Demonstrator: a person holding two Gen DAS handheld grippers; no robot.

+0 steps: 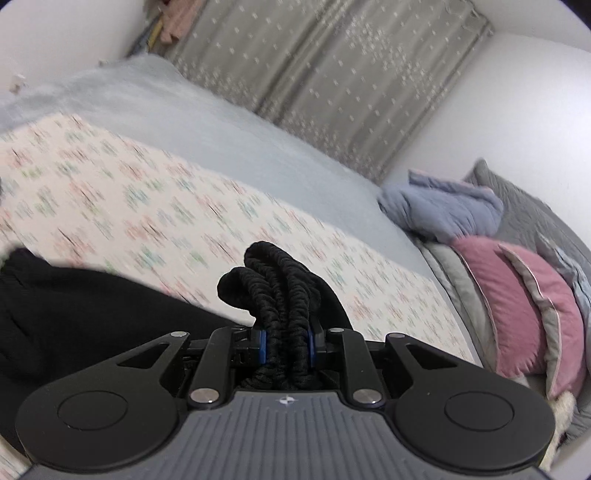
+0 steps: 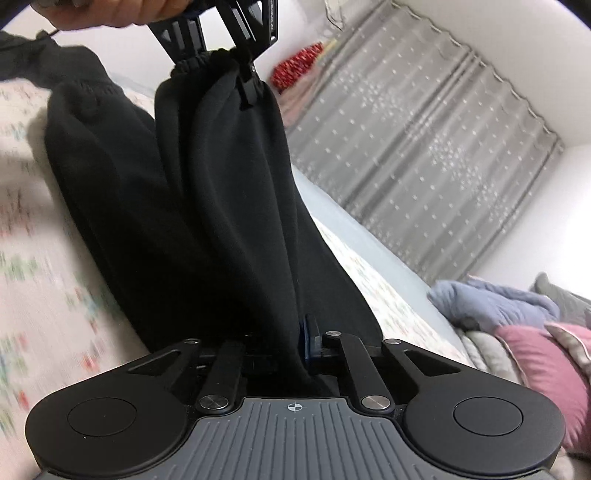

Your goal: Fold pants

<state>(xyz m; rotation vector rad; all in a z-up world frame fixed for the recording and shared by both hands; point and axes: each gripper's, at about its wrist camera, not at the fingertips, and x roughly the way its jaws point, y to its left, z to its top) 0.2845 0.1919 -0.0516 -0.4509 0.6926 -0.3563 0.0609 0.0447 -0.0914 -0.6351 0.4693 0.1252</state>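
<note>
The black pants [image 1: 92, 314] lie partly on the floral bed sheet [image 1: 147, 192]. In the left wrist view my left gripper [image 1: 286, 339] is shut on the bunched elastic waistband [image 1: 273, 280], which sticks up between the blue pads. In the right wrist view the pants [image 2: 203, 203] hang as a long drape from the left gripper [image 2: 229, 48] at the top, held by a person's hand [image 2: 110, 14]. The lower fabric runs into my right gripper [image 2: 284, 343], which is shut on it. Only the gripper's right blue pad [image 2: 308, 339] shows; cloth hides the other.
A light blue sheet [image 1: 258, 147] covers the far side of the bed. A crumpled blue-grey cloth [image 1: 443, 210], a pink pillow [image 1: 524, 314] and a grey quilted pillow [image 1: 528, 210] lie at the right. Grey curtains [image 1: 351, 81] hang behind.
</note>
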